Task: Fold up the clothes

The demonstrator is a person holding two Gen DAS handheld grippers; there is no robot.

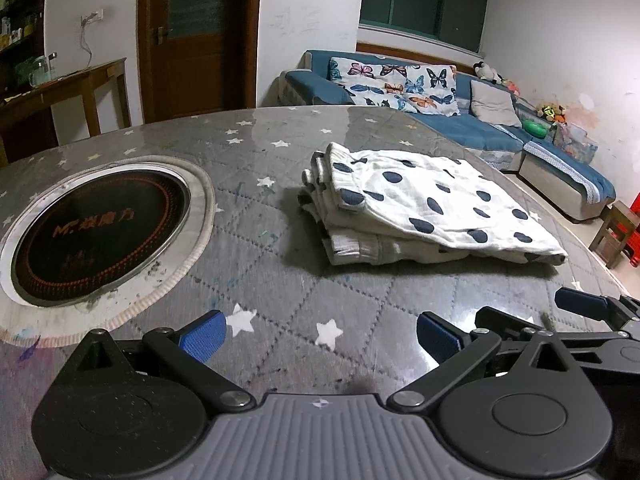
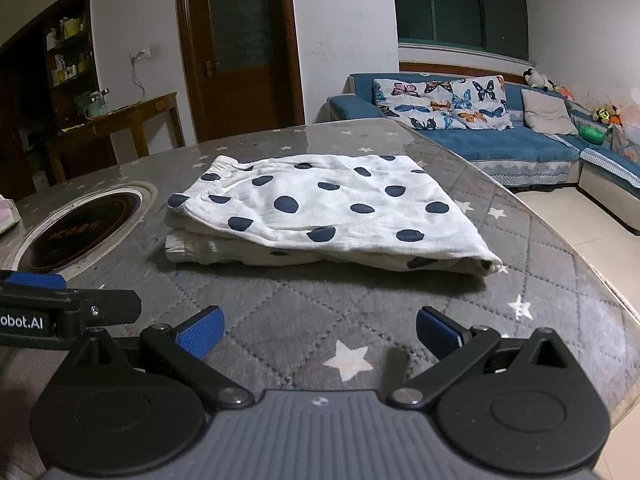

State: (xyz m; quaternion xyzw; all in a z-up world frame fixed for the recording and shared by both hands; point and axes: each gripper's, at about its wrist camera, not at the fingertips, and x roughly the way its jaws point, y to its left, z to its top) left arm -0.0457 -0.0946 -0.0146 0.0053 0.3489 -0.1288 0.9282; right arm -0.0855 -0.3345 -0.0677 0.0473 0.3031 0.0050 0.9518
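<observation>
Garment (image 2: pixel 324 212), white with dark polka dots, lies folded into a layered rectangle on the desk (image 2: pixel 304 320), ahead of both grippers and touched by neither. Left gripper (image 1: pixel 320 334): blue pads wide apart, nothing between them, low over the star-patterned desk cover near its front edge. Right gripper (image 2: pixel 320 332): pads likewise apart and empty, just beside the left one, whose finger shows at the left margin of the right wrist view. The garment's stacked waistband edges face the round inset cooktop (image 1: pixel 100 236); its folded end points toward the desk's right rim. Beyond the desk stand a blue sofa (image 2: pixel 500 144) with butterfly cushions and a wooden door (image 2: pixel 240 48).

By appearance the folding is complete or nearly so. Risk: the stack is loose and soft, so a pad dragged across the top layer, or a pinch catching only that layer, would likely peel the fold open. A push toward the right rim could slide the bundle off the glossy cover.
</observation>
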